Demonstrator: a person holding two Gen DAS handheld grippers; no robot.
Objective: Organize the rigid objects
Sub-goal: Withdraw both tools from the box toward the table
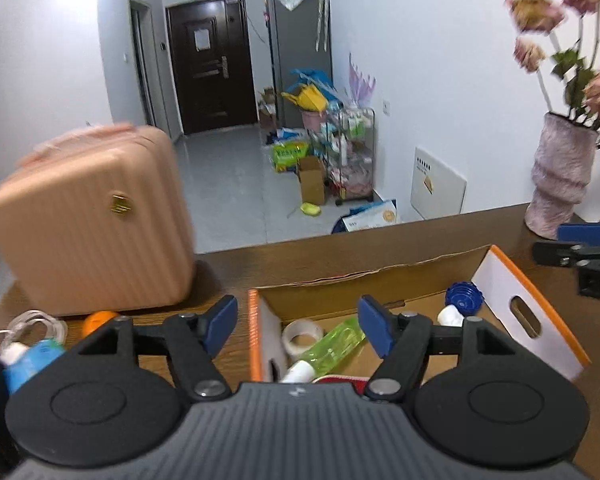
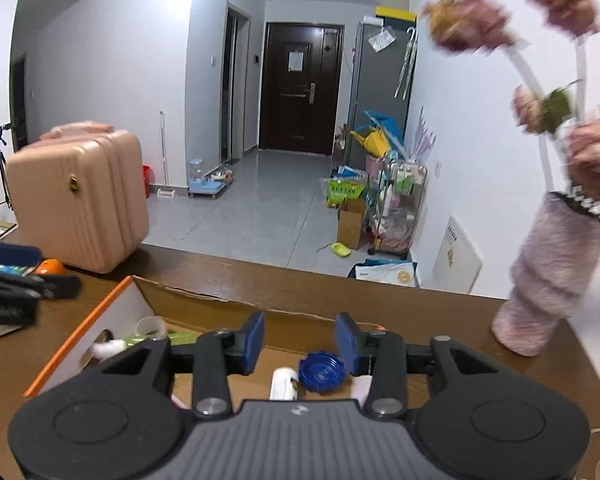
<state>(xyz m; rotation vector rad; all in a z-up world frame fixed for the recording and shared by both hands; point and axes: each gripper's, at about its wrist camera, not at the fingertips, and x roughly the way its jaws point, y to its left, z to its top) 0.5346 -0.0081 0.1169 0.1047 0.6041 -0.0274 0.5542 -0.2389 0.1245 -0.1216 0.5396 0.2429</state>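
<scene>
Now, your situation line by line:

Left gripper [image 1: 298, 326]: your jaws stand wide and hold nothing; they hover over the left end of the cardboard box [image 1: 496, 280], which suits either a drop or a fresh reach.

Right gripper [image 2: 300, 340]: your jaws are parted moderately, empty, poised above the box's right end.

Box contents: a green transparent bottle [image 1: 332, 346] lies slanted at 12 o'clock from your left jaws, a tape roll [image 1: 302, 336] just beside it at 11 o'clock; the blue ridged cap [image 2: 322, 372] and a white cylinder [image 2: 284, 382] lie together low between your right fingers. Lying flat keeps them from rolling.

Still loose on the table [image 1: 228, 276]: an orange ball [image 1: 98, 320], a blue-labelled tube [image 1: 32, 360] and a clear coiled cord [image 1: 28, 324], all at 9 o'clock from your left jaws, in front of the pink suitcase [image 1: 92, 220].

Vase of flowers [image 2: 548, 280]: stands at 2 o'clock from your right gripper, apart from the box.

Judgement: sorting looks partway; your left side has the nearest remaining pieces.
</scene>
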